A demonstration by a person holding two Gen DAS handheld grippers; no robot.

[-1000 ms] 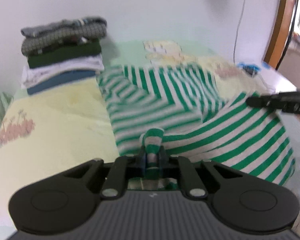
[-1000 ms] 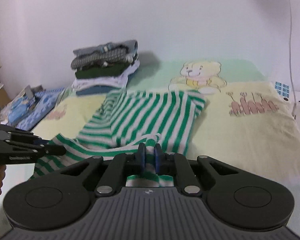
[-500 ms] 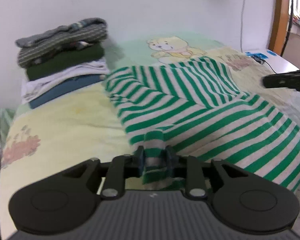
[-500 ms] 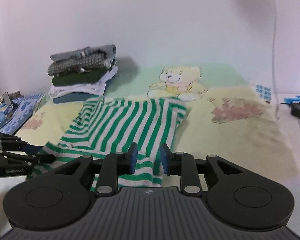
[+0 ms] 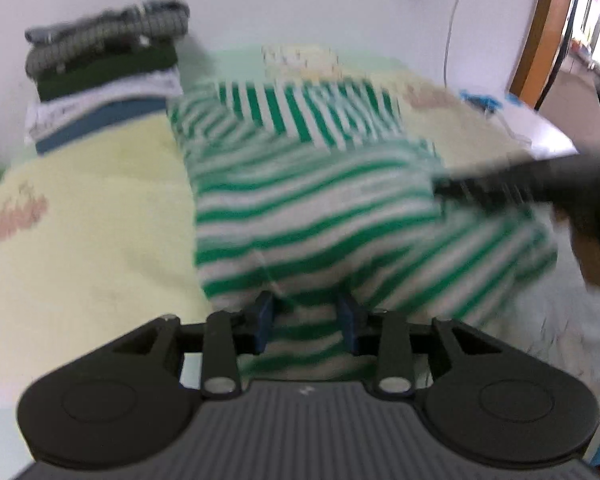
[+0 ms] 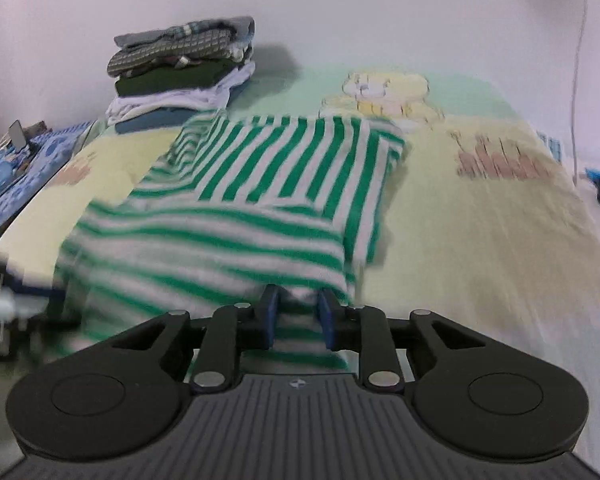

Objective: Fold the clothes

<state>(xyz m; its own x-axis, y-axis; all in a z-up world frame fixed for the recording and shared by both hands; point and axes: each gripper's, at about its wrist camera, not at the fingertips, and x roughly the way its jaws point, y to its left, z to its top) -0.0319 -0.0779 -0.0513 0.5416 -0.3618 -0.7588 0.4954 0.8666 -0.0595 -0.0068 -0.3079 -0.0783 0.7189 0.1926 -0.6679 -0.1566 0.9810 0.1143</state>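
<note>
Both jaws have just been opening: the left gripper (image 5: 306, 322) and right gripper (image 6: 298, 316) stand partly apart with the striped shirt (image 6: 236, 208) loose between them, not pinched. It lies half-folded on the yellow blanket (image 6: 480, 240). If a finger snags the cloth while pulling away, the fold could flop open. The pile of folded clothes (image 6: 184, 72) sits well apart; the right side has room.

Shirt (image 6: 236, 216) lies mid-bed (image 6: 480, 248); clothes stack (image 6: 184, 72) behind it, to its left, against wall (image 6: 340, 8)
</note>
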